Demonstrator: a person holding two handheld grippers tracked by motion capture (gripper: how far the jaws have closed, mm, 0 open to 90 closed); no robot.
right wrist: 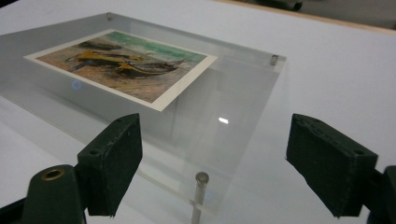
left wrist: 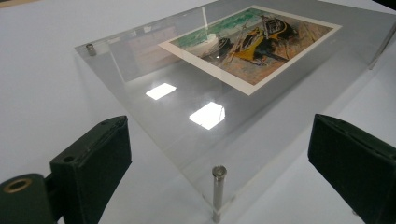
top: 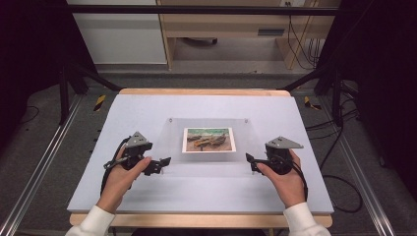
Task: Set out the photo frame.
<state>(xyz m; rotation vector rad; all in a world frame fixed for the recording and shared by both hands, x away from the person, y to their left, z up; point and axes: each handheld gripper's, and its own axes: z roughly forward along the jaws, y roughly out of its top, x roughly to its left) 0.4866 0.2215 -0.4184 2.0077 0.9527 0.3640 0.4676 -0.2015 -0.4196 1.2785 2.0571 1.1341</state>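
Two grippers flank a clear acrylic frame (top: 209,142) that sits in the middle of the pale surface (top: 147,105), raised on short metal posts at its corners, with a painted print (top: 208,139) of boats held near its centre. We hold the left gripper (top: 158,164) just off the frame's near left corner and the right gripper (top: 250,160) just off its near right corner, both pointing inward toward each other. Each is about equally near its own corner, so neither hand has the advantage.

In the left gripper view the fingers (left wrist: 91,165) stand released and wide apart, with the near corner post (left wrist: 218,189) between them and a little ahead; nothing is gripped. In the right gripper view the fingers (right wrist: 112,163) are likewise spread and empty, with a corner post (right wrist: 201,193) centred in the gap.

The frame's long axis runs left to right across the surface, so its short ends face our two grippers. We judge that any lift would turn on closing each pair of fingers over the panel's thin edge at these corners, above the posts.

Little else lies on the surface, and nothing stands between fingers and frame. The glossy panel may be slippery.
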